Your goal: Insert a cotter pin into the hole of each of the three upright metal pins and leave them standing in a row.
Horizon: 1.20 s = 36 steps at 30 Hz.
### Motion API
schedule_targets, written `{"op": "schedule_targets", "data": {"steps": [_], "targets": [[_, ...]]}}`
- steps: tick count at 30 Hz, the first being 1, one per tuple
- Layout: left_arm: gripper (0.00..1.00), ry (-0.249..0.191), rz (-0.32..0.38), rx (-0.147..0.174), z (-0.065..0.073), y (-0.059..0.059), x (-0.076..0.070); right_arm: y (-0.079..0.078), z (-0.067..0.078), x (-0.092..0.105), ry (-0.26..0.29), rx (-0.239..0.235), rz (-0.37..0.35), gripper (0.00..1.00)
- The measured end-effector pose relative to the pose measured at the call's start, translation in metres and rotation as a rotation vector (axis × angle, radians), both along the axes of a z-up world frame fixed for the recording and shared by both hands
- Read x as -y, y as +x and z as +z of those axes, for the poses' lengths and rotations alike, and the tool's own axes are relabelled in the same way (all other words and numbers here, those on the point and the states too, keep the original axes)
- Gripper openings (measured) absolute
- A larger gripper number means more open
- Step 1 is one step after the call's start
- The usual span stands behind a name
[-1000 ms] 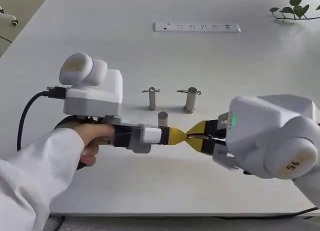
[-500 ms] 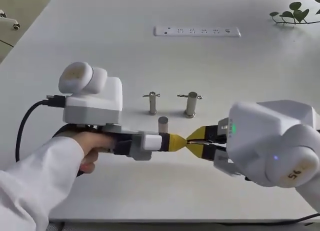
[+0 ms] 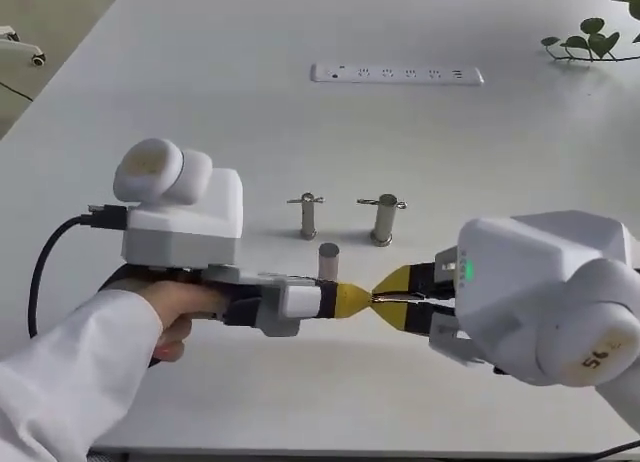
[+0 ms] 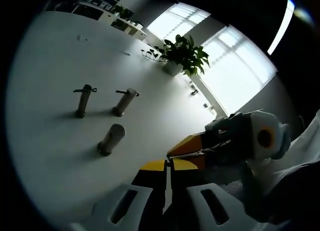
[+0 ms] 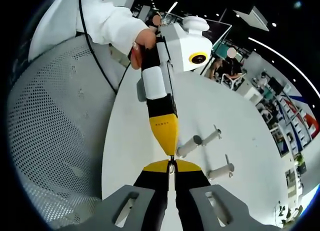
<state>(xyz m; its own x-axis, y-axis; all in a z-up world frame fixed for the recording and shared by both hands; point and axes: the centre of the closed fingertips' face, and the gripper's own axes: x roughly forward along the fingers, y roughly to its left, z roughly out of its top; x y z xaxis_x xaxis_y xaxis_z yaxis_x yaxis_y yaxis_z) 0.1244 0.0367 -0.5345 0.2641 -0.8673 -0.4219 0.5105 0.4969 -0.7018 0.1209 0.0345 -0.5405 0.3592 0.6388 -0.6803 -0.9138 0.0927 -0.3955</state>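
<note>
A: Where is the cotter pin (image 5: 171, 166)?
B: It shows as a thin metal sliver where the yellow tips meet, above the desk's (image 3: 200, 72) near edge. The right gripper (image 3: 380, 298) has its fingers clenched on it. The left gripper (image 3: 366, 299) has its fingers closed too; whether on the pin, cannot tell.
A: How will it handle?
B: Probably light, springy and slippery, so best held by the head. The bare pin (image 3: 328, 260) is a smooth, stiff cylinder and likely tips easily. The rear left pin (image 3: 308, 214) and rear right pin (image 3: 384, 220) are already fitted.

The left gripper (image 3: 357, 299) and right gripper (image 3: 386, 298) are white-bodied with black necks and yellow tips. A black cable (image 3: 44, 270) runs from the left; the sleeve (image 3: 60, 382) is white.
</note>
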Motion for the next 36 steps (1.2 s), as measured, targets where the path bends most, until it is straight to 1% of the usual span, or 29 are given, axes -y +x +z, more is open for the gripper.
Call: {"op": "schedule_targets", "data": {"steps": [1,3,4,5,6,7,8,9,10,11,12,13,14,15,18,19,21,22,25,27,29,30,35,36], "targets": [[0.0,0.012,-0.002,0.009,-0.001,0.0,-0.002,0.0,-0.002,0.002,-0.008,-0.014,-0.005,0.0],[0.0,0.025,-0.009,0.026,-0.001,0.0,-0.004,0.003,-0.004,0.007,0.001,-0.029,-0.031,0.08],[0.0,0.03,-0.019,0.046,0.0,0.0,-0.005,0.003,-0.005,0.01,0.012,-0.058,-0.04,0.12],[0.0,0.045,-0.028,0.07,0.001,0.0,-0.007,0.0,-0.007,0.012,0.025,-0.102,-0.056,0.13],[0.0,0.059,-0.044,0.101,0.001,0.001,-0.008,-0.001,-0.008,0.013,0.048,-0.14,-0.074,0.12],[0.0,0.078,-0.074,0.158,0.002,0.0,-0.009,-0.002,-0.009,0.015,0.065,-0.177,-0.083,0.1],[0.0,0.082,-0.09,0.186,0.004,0.0,-0.008,-0.003,-0.01,0.016,0.09,-0.23,-0.097,0.11],[0.0,0.096,-0.128,0.252,0.007,-0.001,-0.008,-0.008,-0.01,0.016,0.142,-0.324,-0.115,0.12],[0.0,0.1,-0.144,0.281,0.009,-0.002,-0.007,-0.01,-0.009,0.015,0.176,-0.375,-0.122,0.13],[0.0,0.1,-0.17,0.311,0.013,-0.005,-0.005,-0.013,-0.007,0.015,0.218,-0.435,-0.118,0.13],[0.0,0.099,-0.206,0.337,0.015,-0.008,-0.003,-0.014,-0.005,0.015,0.249,-0.482,-0.114,0.14],[0.0,0.108,-0.223,0.358,0.016,-0.009,-0.002,-0.013,-0.003,0.014,0.266,-0.491,-0.116,0.14],[0.0,0.118,-0.243,0.384,0.017,-0.01,-0.002,-0.013,-0.003,0.016,0.268,-0.502,-0.111,0.15],[0.0,0.124,-0.277,0.418,0.018,-0.013,0.0,-0.011,-0.003,0.018,0.267,-0.51,-0.113,0.16],[0.0,0.147,-0.334,0.487,0.018,-0.017,0.002,-0.009,-0.002,0.018,0.263,-0.527,-0.089,0.16],[0.0,0.15,-0.355,0.516,0.019,-0.018,0.003,-0.012,-0.001,0.016,0.264,-0.539,-0.07,0.16],[0.0,0.141,-0.357,0.523,0.021,-0.019,0.005,-0.015,-0.001,0.013,0.258,-0.55,-0.054,0.16],[0.0,0.135,-0.366,0.533,0.022,-0.02,0.006,-0.017,-0.001,0.01,0.254,-0.554,-0.039,0.16],[0.0,0.128,-0.379,0.538,0.023,-0.022,0.007,-0.021,0.0,0.003,0.254,-0.556,-0.013,0.13],[0.0,0.134,-0.392,0.547,0.023,-0.023,0.006,-0.023,0.001,-0.001,0.26,-0.565,0.001,0.07],[0.0,0.136,-0.397,0.548,0.022,-0.024,0.006,-0.024,0.0,-0.002,0.257,-0.57,0.018,0.0],[0.0,0.136,-0.396,0.545,0.022,-0.023,0.005,-0.026,0.0,-0.003,0.25,-0.575,0.03,0.0],[0.0,0.137,-0.407,0.537,0.02,-0.025,0.004,-0.028,-0.002,-0.002,0.225,-0.568,0.061,0.0],[0.0,0.139,-0.405,0.513,0.018,-0.026,0.003,-0.028,-0.003,-0.002,0.216,-0.57,0.06,0.0]]}}
